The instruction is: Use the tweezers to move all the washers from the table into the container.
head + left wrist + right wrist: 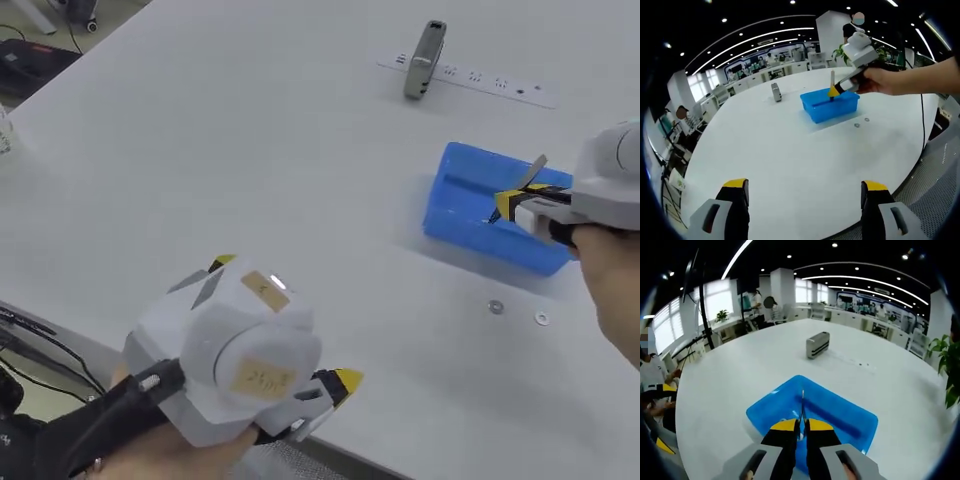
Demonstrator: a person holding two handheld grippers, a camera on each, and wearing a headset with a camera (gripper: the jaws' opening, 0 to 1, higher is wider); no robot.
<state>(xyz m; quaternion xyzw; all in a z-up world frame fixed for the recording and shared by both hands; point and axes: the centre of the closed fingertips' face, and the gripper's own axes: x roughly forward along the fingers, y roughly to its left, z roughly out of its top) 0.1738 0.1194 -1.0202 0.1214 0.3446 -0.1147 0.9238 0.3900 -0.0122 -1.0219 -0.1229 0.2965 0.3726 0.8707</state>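
Head view shows the white bench (250,150) with a blue container (465,215) on its right part. The right gripper (515,203) is over the container, and its jaws are closed on the tweezers (532,170). In the right gripper view the thin tip of the tweezers points over the inside of the container; whether something is between the tips, I cannot tell. A washer (496,307) and a second washer (541,319) lie on the bench near the container's front wall, a little apart from each other. The left gripper (804,186) is near the bench edge, well apart from the container, with its jaws wide open and nothing between them. Beyond the container lies a power strip (480,80) with a grey device (424,58) at its end.
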